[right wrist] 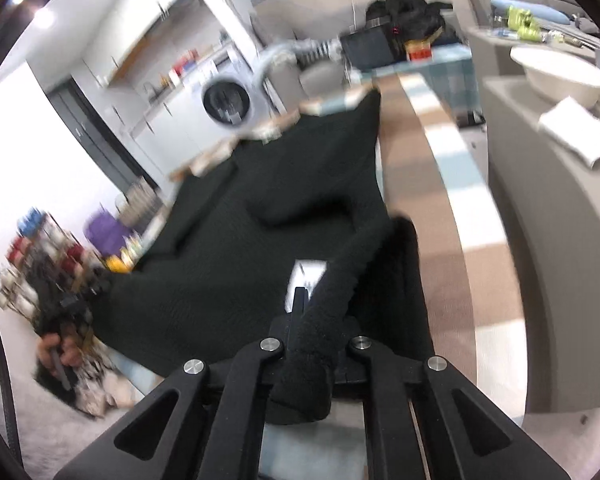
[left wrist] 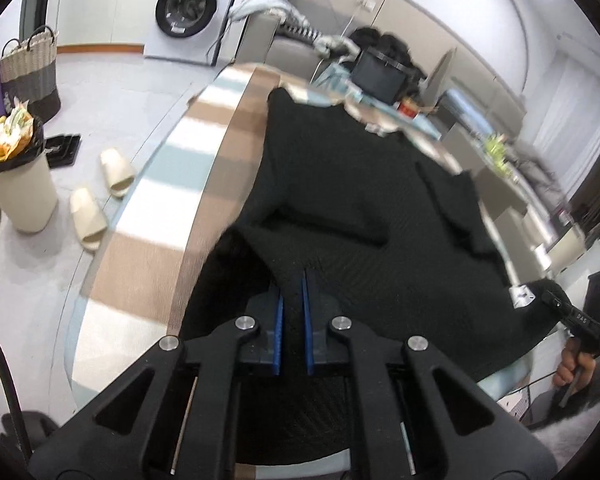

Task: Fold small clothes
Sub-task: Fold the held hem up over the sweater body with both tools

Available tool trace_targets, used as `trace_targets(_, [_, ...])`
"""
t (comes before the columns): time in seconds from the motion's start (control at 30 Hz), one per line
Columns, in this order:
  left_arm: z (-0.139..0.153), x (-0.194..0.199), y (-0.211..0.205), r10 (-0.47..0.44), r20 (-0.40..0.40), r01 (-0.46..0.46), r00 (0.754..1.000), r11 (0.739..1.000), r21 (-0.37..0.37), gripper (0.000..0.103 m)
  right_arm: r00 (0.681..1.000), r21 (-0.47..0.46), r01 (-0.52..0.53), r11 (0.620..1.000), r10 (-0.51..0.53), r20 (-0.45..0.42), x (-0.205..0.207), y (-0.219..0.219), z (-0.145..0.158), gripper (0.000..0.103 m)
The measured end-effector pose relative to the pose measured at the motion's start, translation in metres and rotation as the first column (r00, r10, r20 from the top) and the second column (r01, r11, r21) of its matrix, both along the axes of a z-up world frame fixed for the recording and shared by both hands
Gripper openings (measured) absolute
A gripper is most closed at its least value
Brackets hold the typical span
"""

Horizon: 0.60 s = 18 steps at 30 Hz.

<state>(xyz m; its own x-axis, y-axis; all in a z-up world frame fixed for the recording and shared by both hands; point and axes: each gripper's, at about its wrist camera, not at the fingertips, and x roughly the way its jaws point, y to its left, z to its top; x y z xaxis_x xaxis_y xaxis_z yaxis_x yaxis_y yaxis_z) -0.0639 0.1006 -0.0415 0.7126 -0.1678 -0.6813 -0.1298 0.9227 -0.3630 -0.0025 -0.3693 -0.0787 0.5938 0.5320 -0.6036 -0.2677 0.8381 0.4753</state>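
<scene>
Both tools clamp black garment (left wrist: 340, 184): left tool (left wrist: 293, 280), right tool (right wrist: 304, 300)

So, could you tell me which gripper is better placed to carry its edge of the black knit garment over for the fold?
Left, probably: the left gripper pinches a flat edge of the black knit garment; the right gripper holds a bunched roll.

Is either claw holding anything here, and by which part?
Both hold the black garment: left claw pinches its near edge; right claw clamps a bunched fold beside the white label.
</scene>
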Motion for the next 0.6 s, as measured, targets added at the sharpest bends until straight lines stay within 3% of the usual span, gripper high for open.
trace_targets(0.1, [0.015,0.009,0.0,-0.015,0.047,0.015,0.999,1.0,0.012,0.005,0.999,0.089,0.013,0.996,-0.018,0.049,0.002,-0.008,0.014,0.006])
trace_targets(0.4, [0.043,0.063,0.007,-0.04,0.129,0.034,0.991,0.998,0.044,0.005,0.982,0.131,0.049,0.99,-0.072,0.177,0.043,0.005,0.052,0.006])
trace_targets(0.53, [0.038,0.089,0.018,-0.02,0.114,0.012,0.993,0.998,0.065,0.005,0.969,0.158,0.075,0.985,-0.109,0.223,0.059,0.011,0.06,0.006])
trace_targets(0.6, [0.025,0.099,0.021,-0.015,0.079,0.01,0.997,0.998,0.066,0.005,0.973,0.145,0.1,0.984,-0.127,0.192,0.071,0.014,0.051,0.006])
